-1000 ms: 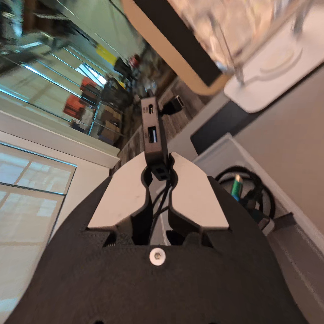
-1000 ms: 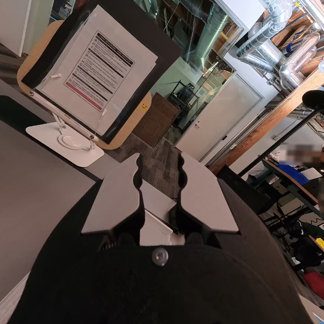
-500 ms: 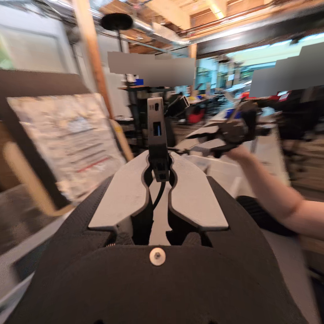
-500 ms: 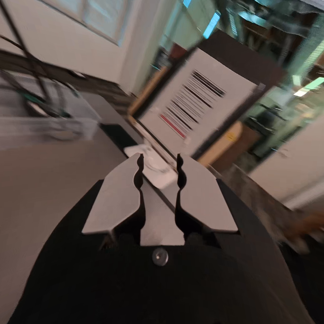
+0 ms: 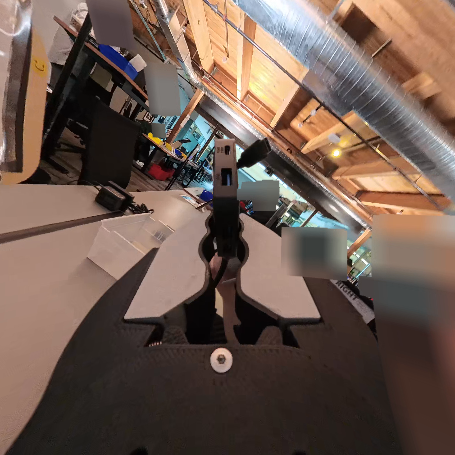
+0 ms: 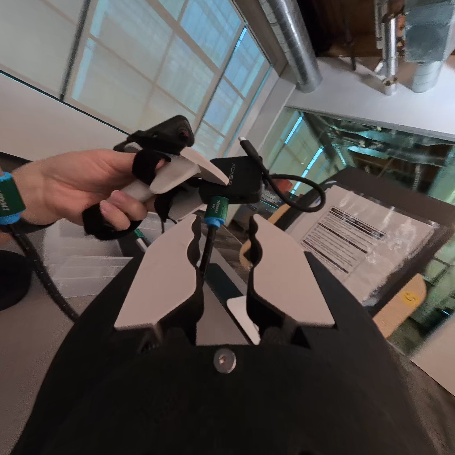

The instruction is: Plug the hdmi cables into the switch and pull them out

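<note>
The left gripper clamps the black HDMI switch, one green-ended HDMI cable plugged in; the right gripper gapes empty below.

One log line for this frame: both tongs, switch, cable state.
left tongs: shut on switch, held up | green HDMI plug: seated in switch | right tongs: open, straddling its cable below plug, no grip
</note>
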Demonstrator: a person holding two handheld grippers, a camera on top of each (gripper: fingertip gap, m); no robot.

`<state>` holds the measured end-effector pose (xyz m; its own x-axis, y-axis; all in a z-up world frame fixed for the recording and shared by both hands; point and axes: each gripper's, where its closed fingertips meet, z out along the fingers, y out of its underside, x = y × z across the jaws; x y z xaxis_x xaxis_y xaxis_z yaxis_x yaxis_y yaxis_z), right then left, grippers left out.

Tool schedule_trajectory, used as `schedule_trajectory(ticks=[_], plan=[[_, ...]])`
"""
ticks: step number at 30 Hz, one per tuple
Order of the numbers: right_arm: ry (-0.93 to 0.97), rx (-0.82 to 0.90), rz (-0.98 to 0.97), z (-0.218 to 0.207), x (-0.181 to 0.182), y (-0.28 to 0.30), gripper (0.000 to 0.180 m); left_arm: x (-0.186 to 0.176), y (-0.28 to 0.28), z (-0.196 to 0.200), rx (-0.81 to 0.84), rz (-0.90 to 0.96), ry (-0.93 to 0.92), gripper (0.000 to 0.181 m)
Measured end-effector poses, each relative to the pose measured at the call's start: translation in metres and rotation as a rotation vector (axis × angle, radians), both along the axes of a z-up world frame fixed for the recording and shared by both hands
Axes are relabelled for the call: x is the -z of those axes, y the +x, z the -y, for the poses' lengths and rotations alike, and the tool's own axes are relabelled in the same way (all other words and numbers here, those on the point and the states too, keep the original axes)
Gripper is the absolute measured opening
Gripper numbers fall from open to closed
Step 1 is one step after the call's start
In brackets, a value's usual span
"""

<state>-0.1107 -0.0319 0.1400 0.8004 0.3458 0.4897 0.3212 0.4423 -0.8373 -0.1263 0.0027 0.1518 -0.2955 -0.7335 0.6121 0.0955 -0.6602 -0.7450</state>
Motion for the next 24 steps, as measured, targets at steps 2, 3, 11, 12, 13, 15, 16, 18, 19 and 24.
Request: schedule_trajectory(ticks=[2,3,11,12,13,15,16,18,19,24], plan=[[-0.018,0.052,-0.018,-0.008,0.007,-0.001,0.037,0.004,0.003,-0.003,0.0,-0.003,-0.029,0.013],[-0.033,0.076,-0.034,-0.012,0.01,0.0,0.037,0.006,0.004,-0.005,-0.007,-0.006,-0.037,0.014],[-0.067,0.238,-0.056,-0.027,0.028,0.002,0.034,0.022,0.016,-0.012,-0.036,-0.036,-0.08,0.013],[-0.067,0.257,-0.046,-0.028,0.03,0.003,0.031,0.024,0.018,-0.011,-0.028,-0.041,-0.084,0.013],[-0.067,0.271,-0.04,-0.029,0.031,0.005,0.029,0.026,0.02,-0.009,-0.018,-0.047,-0.089,0.013],[-0.079,0.274,-0.042,-0.031,0.034,0.006,0.025,0.03,0.025,-0.005,-0.002,-0.056,-0.098,0.013],[-0.094,0.277,-0.043,-0.033,0.036,0.008,0.023,0.032,0.027,-0.004,0.004,-0.057,-0.102,0.013],[-0.127,0.275,-0.048,-0.035,0.04,0.01,0.022,0.034,0.028,-0.004,0.001,-0.06,-0.1,0.013],[-0.138,0.272,-0.047,-0.036,0.041,0.01,0.022,0.035,0.029,-0.005,0.002,-0.06,-0.099,0.013],[-0.157,0.273,-0.026,-0.037,0.042,0.01,0.022,0.034,0.028,-0.005,0.015,-0.006,-0.075,0.013]])
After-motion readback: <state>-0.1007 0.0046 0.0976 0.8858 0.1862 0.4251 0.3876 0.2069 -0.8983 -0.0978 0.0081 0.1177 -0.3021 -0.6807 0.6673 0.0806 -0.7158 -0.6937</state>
